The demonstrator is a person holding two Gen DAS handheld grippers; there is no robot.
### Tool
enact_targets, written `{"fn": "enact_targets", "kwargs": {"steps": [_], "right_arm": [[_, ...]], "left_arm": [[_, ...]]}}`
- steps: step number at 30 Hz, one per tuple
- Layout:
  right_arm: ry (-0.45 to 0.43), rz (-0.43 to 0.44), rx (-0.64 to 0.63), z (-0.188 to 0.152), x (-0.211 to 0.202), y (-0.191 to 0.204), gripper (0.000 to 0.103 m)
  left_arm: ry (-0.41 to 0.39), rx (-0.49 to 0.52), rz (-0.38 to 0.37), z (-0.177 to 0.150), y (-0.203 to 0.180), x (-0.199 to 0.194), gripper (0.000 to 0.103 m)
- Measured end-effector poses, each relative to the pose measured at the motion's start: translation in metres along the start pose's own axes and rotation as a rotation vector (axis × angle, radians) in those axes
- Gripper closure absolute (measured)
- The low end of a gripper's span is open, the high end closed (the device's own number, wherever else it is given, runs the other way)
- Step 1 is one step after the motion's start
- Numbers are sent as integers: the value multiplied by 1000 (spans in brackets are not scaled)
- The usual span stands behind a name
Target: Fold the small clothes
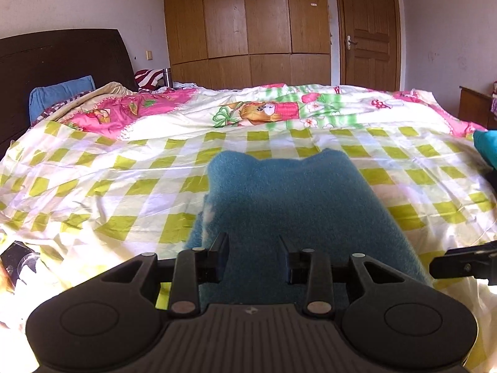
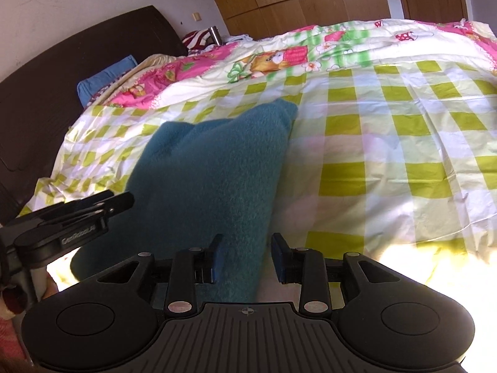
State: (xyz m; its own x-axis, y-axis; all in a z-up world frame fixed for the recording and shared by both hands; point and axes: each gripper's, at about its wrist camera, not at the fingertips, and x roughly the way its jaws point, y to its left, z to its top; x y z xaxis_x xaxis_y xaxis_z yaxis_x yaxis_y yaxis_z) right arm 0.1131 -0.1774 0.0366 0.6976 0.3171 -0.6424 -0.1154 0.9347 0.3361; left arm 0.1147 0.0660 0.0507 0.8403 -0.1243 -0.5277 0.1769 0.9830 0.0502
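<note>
A bed (image 1: pixel 102 186) is seen filling most of both views, covered by a wrinkled sheet checked in lime green and white, with bright sunlight falling across its near edge. Beyond the checks a pink and green cartoon-printed quilt (image 1: pixel 254 112) is spread, and a dark headboard (image 1: pixel 59 59) stands at the left with a blue pillow (image 1: pixel 59 96) propped against it. A wooden wardrobe (image 1: pixel 248 25) and a wooden door (image 1: pixel 368 28) are set along the far wall. A metal flask (image 1: pixel 168 77) is seen near the striped cloth behind the quilt. A fuzzy teal garment (image 1: pixel 285 199) is laid on the checked sheet, stretched away from the cameras with two soft bumps at its far end. The left gripper (image 1: pixel 254 255) is held over its near end with jaws apart, cloth between them unclamped. The right gripper (image 2: pixel 247 256) is held at the garment's right edge, jaws likewise apart.
</note>
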Motion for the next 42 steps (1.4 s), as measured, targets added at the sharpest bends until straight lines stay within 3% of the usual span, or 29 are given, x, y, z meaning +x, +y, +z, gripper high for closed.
{"fn": "enact_targets", "kwargs": {"steps": [4, 9, 12, 14, 17, 20, 22, 25, 27, 33, 38, 42], "right_arm": [[-24, -11, 33, 18, 23, -10, 66], [2, 74, 133, 35, 58, -21, 49], [11, 82, 125, 37, 71, -21, 32], [15, 90, 151, 36, 69, -24, 32], [-15, 80, 120, 32, 56, -27, 28], [34, 140, 114, 32, 67, -27, 27], [67, 187, 153, 32, 82, -27, 25], [118, 257, 243, 29, 105, -29, 18], [122, 271, 282, 28, 111, -31, 18], [109, 260, 310, 32, 94, -43, 35], [45, 161, 308, 58, 84, -63, 36], [42, 79, 303, 86, 103, -88, 34]], "left_arm": [[-15, 8, 35, 8, 9, 9, 55], [74, -164, -76, 18, 37, 37, 55], [113, -85, -72, 4, 31, 45, 49], [97, -23, -42, -4, 27, 45, 43], [97, -77, -80, 0, 37, 38, 42], [123, -64, -83, -6, 43, 44, 30], [127, -89, -81, -14, 50, 53, 13], [174, -257, -145, -21, 72, 67, 7], [194, -343, -171, -25, 79, 72, 7], [178, -318, -194, -16, 59, 74, 16], [153, -272, -257, 8, 31, 95, 21], [139, -192, -258, 36, 0, 134, 21]]}}
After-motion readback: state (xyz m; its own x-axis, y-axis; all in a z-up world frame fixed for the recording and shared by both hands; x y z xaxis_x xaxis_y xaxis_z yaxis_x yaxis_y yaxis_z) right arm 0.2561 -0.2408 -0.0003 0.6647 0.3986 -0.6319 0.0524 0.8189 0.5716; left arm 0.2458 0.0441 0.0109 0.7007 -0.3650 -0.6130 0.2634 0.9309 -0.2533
